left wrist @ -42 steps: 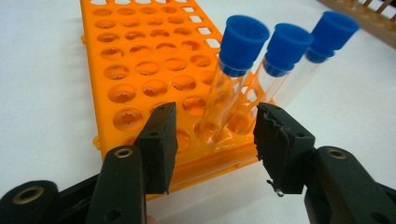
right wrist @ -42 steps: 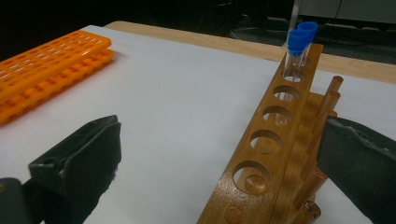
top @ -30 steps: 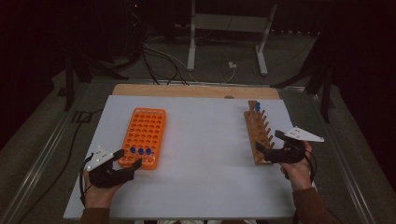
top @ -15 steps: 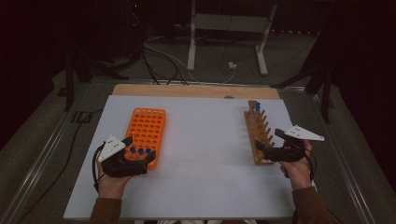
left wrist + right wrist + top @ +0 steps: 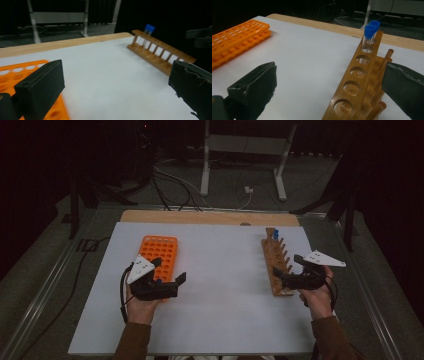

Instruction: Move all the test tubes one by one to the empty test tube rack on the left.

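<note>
An orange tube rack (image 5: pixel 159 251) lies at the left of the white table top (image 5: pixel 225 285). My left gripper (image 5: pixel 170 270) hovers over its near end, open, its jaws having just been opening with nothing between them (image 5: pixel 117 85). The orange rack (image 5: pixel 15 75) lies under its left jaw. A wooden rack (image 5: pixel 277 262) stands at the right with two blue-capped tubes (image 5: pixel 275 234) at its far end. My right gripper (image 5: pixel 287 269) is open around the wooden rack's near end (image 5: pixel 359 82), not touching it. The blue-capped tubes (image 5: pixel 369 31) stand beyond its jaws.
A bare wooden strip (image 5: pixel 210 216) runs along the table's far edge. Behind it, metal stand legs (image 5: pixel 205 170) and cables (image 5: pixel 170 180) lie on the dark floor. The person's forearms come in over the near edge. The orange rack (image 5: pixel 234 42) lies far left of the right gripper.
My left gripper has moved right and away from the near edge, from beside the orange rack to over its near end, and its jaws stand wider. The right gripper has kept still.
</note>
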Demonstrator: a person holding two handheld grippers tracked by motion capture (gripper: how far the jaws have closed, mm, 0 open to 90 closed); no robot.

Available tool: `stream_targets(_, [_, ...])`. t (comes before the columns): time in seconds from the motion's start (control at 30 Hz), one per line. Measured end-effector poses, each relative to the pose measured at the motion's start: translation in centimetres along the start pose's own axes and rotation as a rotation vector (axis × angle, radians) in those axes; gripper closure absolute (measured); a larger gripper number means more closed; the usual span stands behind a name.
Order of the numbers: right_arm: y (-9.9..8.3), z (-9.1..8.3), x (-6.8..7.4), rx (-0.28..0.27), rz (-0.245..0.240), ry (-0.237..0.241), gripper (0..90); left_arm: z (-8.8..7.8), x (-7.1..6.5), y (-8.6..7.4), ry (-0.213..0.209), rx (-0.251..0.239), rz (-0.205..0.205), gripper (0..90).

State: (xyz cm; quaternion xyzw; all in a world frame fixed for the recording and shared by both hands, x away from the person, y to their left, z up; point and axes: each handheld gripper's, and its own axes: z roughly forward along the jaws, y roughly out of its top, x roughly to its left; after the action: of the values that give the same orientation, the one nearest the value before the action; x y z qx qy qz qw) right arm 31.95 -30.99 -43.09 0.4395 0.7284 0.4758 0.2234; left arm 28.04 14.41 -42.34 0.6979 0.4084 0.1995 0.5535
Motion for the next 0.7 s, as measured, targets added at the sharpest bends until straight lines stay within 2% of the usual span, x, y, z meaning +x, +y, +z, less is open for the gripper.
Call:
stream_targets(0.2, [0.6, 0.3, -0.3, 0.023, -0.015, -0.016, 0.0, 0.5, -0.7, -0.5, -0.004, 0.005, 0.009, 1.2])
stream_targets(0.37, [1.3, 0.8, -1.2, 0.017, 0.001, -0.02, 0.2, 1.2, -0.8, -1.2, 0.001, 0.016, -0.013, 0.8])
stream_targets(0.57, [2.2, 2.1, -2.0, 0.033, -0.028, -0.048, 4.4, 2.1, -1.9, -1.6, -0.008, 0.036, 0.021, 0.8])
stream_targets(0.7, [2.5, 3.6, -2.9, 0.071, -0.017, -0.073, 5.7, 2.6, -2.7, -1.8, -0.019, 0.048, 0.041, 0.8])
